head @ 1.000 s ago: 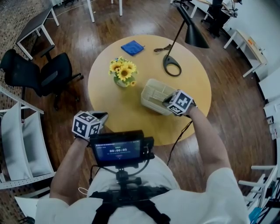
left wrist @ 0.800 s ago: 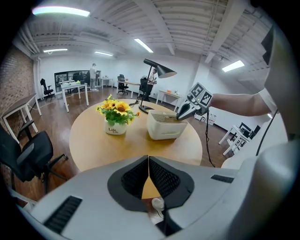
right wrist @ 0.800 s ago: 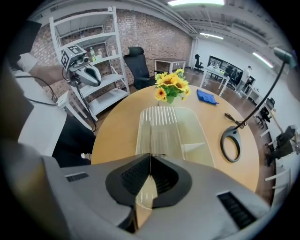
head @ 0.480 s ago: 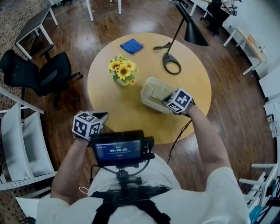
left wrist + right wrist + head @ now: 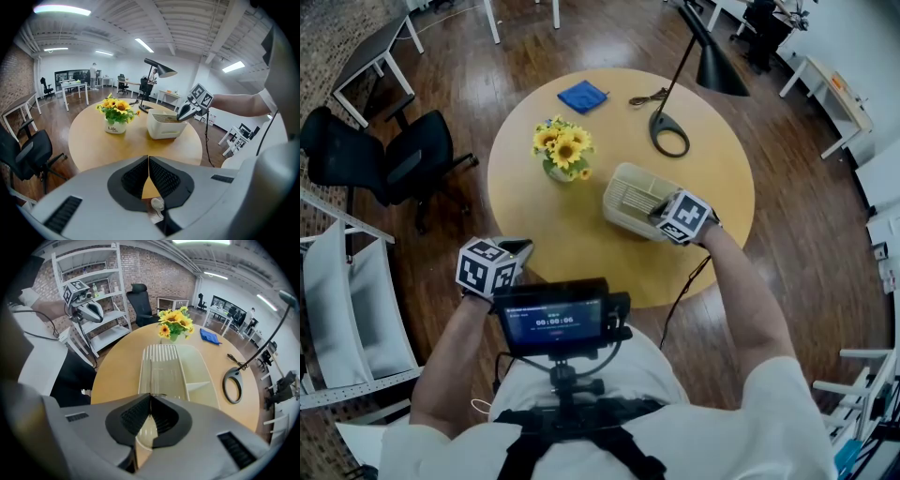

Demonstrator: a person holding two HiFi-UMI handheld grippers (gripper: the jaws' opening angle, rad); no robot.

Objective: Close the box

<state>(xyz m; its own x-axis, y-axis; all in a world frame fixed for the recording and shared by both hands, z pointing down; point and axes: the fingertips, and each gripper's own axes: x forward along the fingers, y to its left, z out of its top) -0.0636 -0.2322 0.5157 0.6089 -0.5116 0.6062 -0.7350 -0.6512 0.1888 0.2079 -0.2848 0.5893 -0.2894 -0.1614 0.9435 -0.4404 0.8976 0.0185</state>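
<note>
1. My right gripper (image 5: 657, 217) has its jaws pressed together, tips at the near edge of the box's ribbed lid (image 5: 161, 364). I cannot tell whether a sliver of that lid is pinched between them.
2. The box (image 5: 630, 204) sits on the right half of the round table (image 5: 572, 248), just beside the sunflower pot (image 5: 563, 156) and near the ring-shaped foot of the lamp (image 5: 669, 141).
3. In the right gripper view the lid covers the left part of the box. The right part shows an open compartment with a divider.
4. My left gripper (image 5: 522, 248) hangs at the table's near-left edge, well apart from the box. Its jaws meet at the tips with nothing between them.
5. A blue cloth (image 5: 583, 97) lies on the far side of the table, beyond the flowers.
</note>
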